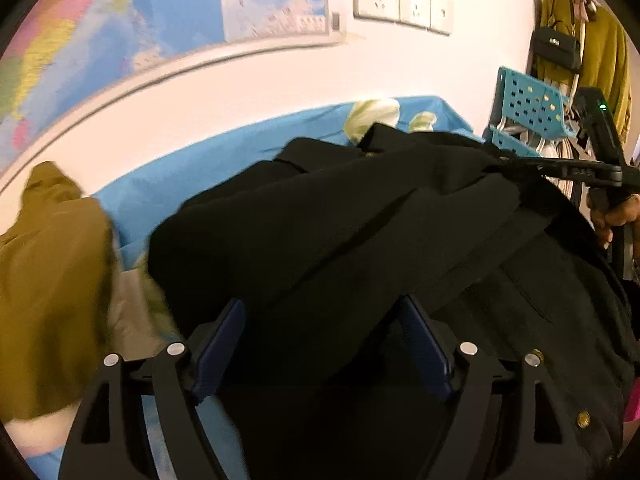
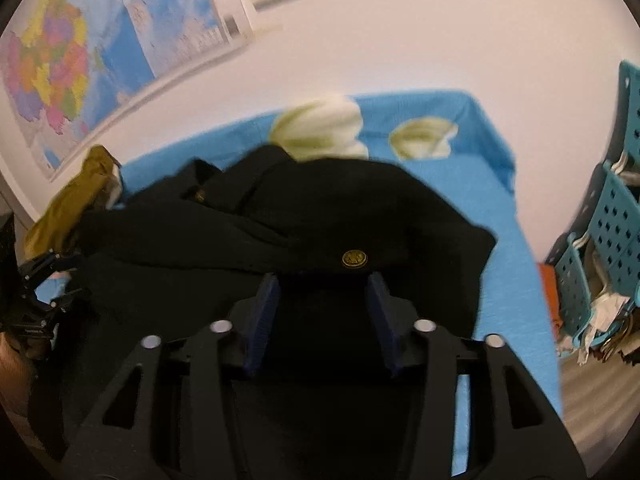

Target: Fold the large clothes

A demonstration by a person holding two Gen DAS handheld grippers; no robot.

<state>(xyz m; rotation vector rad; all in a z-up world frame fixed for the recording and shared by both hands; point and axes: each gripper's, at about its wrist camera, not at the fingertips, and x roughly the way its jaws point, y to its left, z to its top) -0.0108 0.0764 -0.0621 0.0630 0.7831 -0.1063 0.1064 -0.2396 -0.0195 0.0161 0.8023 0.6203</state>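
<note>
The left gripper (image 1: pixel 322 312) points forward and down over the bed, its two blue pads (image 1: pixel 218 344) standing wide apart. The black coat (image 1: pixel 360 220) lies heaped just ahead of and under the fingertips; dark cloth fills the gap between the pads, but neither pad presses on it, so nothing is held. To the left of these fingers lies a mustard-yellow garment (image 1: pixel 52 280), touching the coat's near edge. Ahead and to the right, past the coat's far side, the other gripper shows from the side with a hand (image 1: pixel 612 220) around its handle.

The right gripper (image 2: pixel 324 292) also tilts forward and down, its blue pads (image 2: pixel 264 316) parted about halfway, with the coat's dark cloth lying between and below them; the pads do not clamp it. A brass button (image 2: pixel 354 258) on the coat sits just ahead of the fingertips, nearly centred between them. The coat spreads from there to the left and away, on a blue bedsheet (image 2: pixel 496 240) with pale flower prints. The sheet lies bare to the right of the fingers. Far left of them, the left gripper's black frame shows at the picture's edge. A blue plastic basket (image 2: pixel 616 220) stands well off to the right, beyond the bed.
</note>
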